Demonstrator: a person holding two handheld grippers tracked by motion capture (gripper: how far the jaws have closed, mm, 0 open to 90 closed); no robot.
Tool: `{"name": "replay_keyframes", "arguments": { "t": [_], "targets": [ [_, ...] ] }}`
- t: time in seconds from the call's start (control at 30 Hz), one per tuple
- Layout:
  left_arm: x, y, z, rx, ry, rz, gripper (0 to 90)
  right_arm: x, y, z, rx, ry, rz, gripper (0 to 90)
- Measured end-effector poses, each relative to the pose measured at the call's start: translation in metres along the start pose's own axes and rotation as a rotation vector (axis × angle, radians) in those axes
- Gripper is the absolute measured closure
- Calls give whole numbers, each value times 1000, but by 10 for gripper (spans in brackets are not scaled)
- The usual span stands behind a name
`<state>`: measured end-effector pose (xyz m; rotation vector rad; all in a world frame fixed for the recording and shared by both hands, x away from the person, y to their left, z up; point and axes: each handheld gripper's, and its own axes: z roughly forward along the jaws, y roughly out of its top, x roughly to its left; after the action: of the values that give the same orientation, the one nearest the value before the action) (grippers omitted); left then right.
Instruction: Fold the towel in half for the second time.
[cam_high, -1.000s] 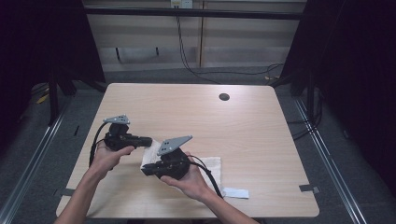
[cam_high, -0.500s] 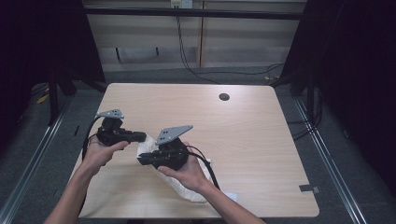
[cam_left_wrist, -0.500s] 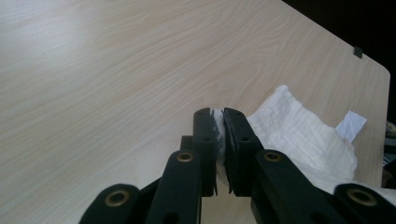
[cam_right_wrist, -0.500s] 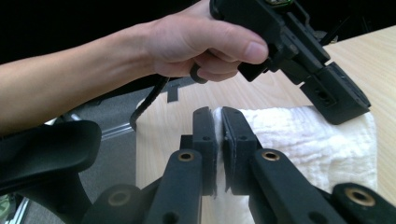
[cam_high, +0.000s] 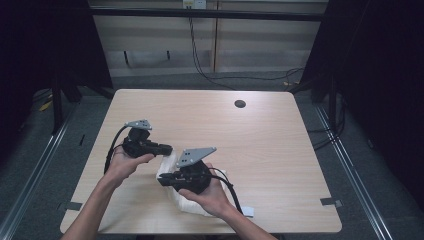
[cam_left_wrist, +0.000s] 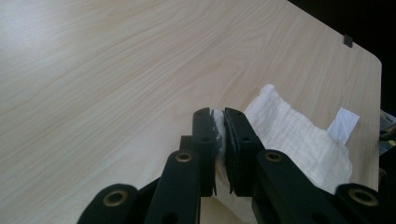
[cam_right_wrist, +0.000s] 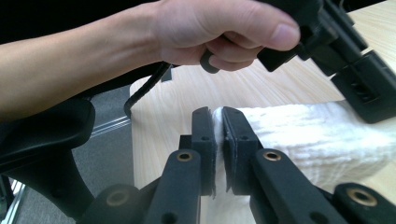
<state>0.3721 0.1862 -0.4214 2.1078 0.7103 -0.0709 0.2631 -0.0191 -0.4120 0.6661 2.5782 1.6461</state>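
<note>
A white cloth (cam_high: 172, 167) hangs bunched between my two grippers over the front left of the wooden table (cam_high: 280, 150), and its lower end trails on the tabletop under the right hand. My left gripper (cam_high: 169, 149) points right and is shut on one edge of the cloth (cam_left_wrist: 299, 140); a strip of white shows pinched between its jaws. My right gripper (cam_high: 162, 180) points left, just nearer the front, shut on another edge of the cloth (cam_right_wrist: 303, 130). The left gripper (cam_right_wrist: 359, 88) and the hand holding it sit close above in the right gripper view.
A small white tag (cam_high: 247, 211) lies near the table's front edge, by the right wrist. A dark round hole (cam_high: 240, 104) sits at the back of the table. Grey tape marks (cam_high: 330, 201) are near the front corners. Black cables trail from both grippers.
One second ago the cloth lay flat on the table. Both grippers have since raised its left edge, and the cloth now hangs bunched between them.
</note>
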Motion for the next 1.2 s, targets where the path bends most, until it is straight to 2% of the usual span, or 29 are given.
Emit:
{"name": "replay_keyframes", "arguments": {
  "t": [0.17, 0.4, 0.6, 0.63, 0.67, 0.9, 1.03, 1.07, 1.2],
  "targets": [
    [-7, 3, 11, 6, -13, 14, 844, -1, -8, -15, 4, -23, 0, 841],
    [-23, 12, 24, -21, -38, 48, 846, 3, -14, -33, 9, -37, -11, 841],
    [-31, 13, 49, 32, -53, 63, 848, -1, -32, -43, 19, -54, 22, 841],
    [-31, 13, 49, 32, -53, 63, 848, -1, -32, -43, 19, -54, 22, 841],
    [-33, 12, 56, 27, -72, 66, 848, -1, -35, -45, 13, -60, 24, 841],
    [-40, 14, 71, 58, -67, 85, 848, -3, -44, -48, 33, -62, 45, 841],
    [-40, 10, 81, 59, -62, 70, 849, -5, -54, -53, 46, -80, 61, 840],
    [-41, 8, 85, 59, -59, 66, 849, -6, -59, -55, 70, -90, 60, 841],
    [-41, 9, 89, 61, -64, 61, 849, -8, -67, -58, 81, -99, 70, 840]
  ]
}}
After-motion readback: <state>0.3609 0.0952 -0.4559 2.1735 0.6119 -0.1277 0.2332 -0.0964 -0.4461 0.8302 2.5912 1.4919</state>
